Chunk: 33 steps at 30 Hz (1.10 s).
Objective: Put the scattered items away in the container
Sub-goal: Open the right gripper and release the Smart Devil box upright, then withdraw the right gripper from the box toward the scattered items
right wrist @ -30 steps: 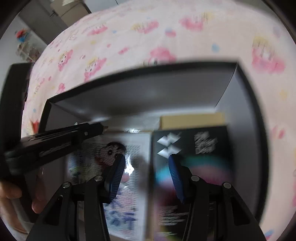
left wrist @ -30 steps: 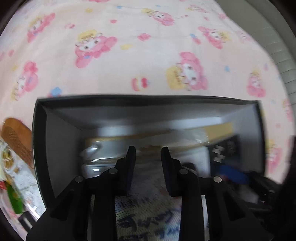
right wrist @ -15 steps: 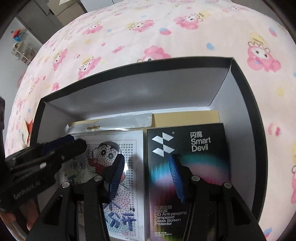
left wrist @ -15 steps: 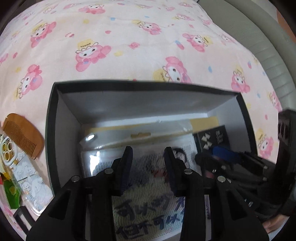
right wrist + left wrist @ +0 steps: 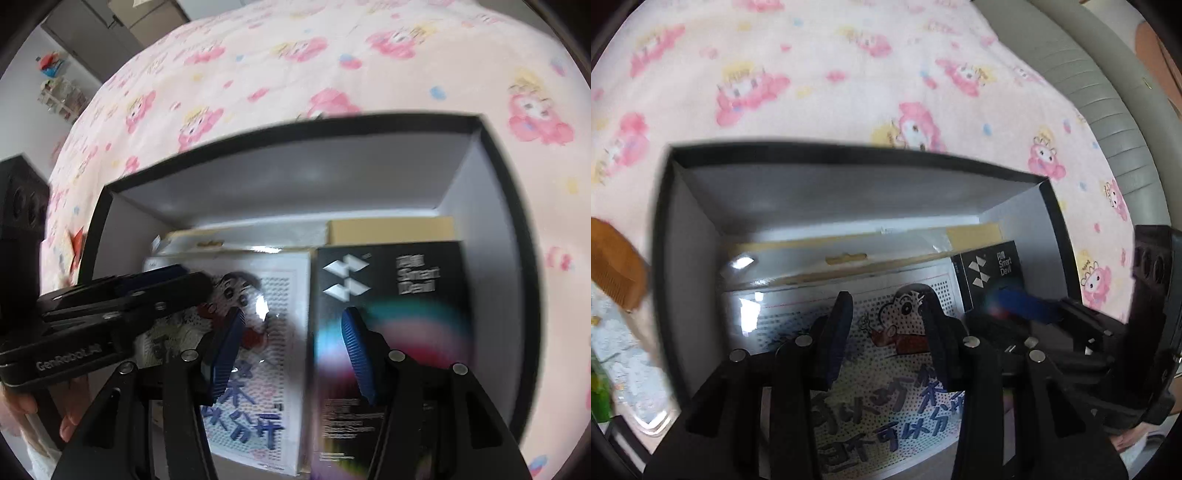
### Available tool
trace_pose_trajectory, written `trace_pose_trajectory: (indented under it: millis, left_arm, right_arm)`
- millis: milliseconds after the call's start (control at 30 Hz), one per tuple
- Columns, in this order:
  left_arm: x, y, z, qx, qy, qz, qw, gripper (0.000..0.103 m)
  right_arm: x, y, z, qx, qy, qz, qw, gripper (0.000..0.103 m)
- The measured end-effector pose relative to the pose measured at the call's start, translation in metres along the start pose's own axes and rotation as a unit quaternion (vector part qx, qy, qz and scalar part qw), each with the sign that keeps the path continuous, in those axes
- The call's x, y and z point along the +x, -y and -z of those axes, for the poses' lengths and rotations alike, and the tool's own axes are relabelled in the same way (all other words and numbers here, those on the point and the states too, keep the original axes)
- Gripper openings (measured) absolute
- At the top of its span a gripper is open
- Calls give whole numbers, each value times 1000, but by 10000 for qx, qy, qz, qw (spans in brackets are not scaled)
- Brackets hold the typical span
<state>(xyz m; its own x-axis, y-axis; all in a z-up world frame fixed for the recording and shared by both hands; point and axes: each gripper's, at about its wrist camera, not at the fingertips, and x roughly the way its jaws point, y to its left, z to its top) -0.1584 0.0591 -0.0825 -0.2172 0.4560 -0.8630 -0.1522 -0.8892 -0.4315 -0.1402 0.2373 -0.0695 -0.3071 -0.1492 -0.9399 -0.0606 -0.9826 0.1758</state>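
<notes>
Home bedroom. A bed sheet, pale pink with printed cartoon characters, fills most of both views and carries everything. Grey ribbed padded headboard or bed edge at upper right of the left wrist view. Grey cupboard fronts at upper left of the right wrist view, with a small shelf of toys or trinkets against a white wall below them. Wooden comb lies on the bed, left edge.

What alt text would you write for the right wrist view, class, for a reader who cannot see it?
The right gripper, its jaws opening and empty, hangs over a black box on a pink cartoon-print sheet. Inside lie a black Smart Devil package and a cartoon-printed packet. The left gripper reaches in from the left.
</notes>
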Motion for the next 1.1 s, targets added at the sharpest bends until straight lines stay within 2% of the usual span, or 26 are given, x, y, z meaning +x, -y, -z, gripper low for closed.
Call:
trace_pose_trajectory:
  millis: [100, 167, 300, 500, 667, 800, 967, 1100]
  left_arm:
    - [-27, 12, 11, 204, 402, -35, 9990, 44]
    - [-49, 23, 20, 371, 710, -68, 9968, 45]
    - [-94, 44, 49, 704, 1294, -7, 9891, 46]
    - [-142, 56, 102, 784, 1698, -234, 9821, 47]
    - [-184, 65, 145, 996, 1910, -424, 9756, 50]
    - [-206, 57, 175, 893, 1942, -528, 9755, 50]
    - [-221, 30, 202, 771, 1825, -753, 9773, 50]
    - [-237, -2, 219, 447, 1857, -836, 9780, 50]
  right_arm:
    - [-33, -8, 4, -208, 577, 441, 9971, 51]
    - [-54, -14, 10, -311, 910, 528, 9940, 51]
    - [-94, -36, 47, -514, 1564, 800, 9831, 51]
    - [-143, -59, 99, -567, 1988, 544, 9769, 50]
    - [-174, -84, 129, -650, 2325, 413, 9695, 50]
    - [-189, -103, 152, -745, 2423, 226, 9671, 50]
    - [-182, -138, 169, -1144, 2206, -80, 9686, 50]
    - [-174, -177, 174, -1524, 2103, -276, 9653, 48]
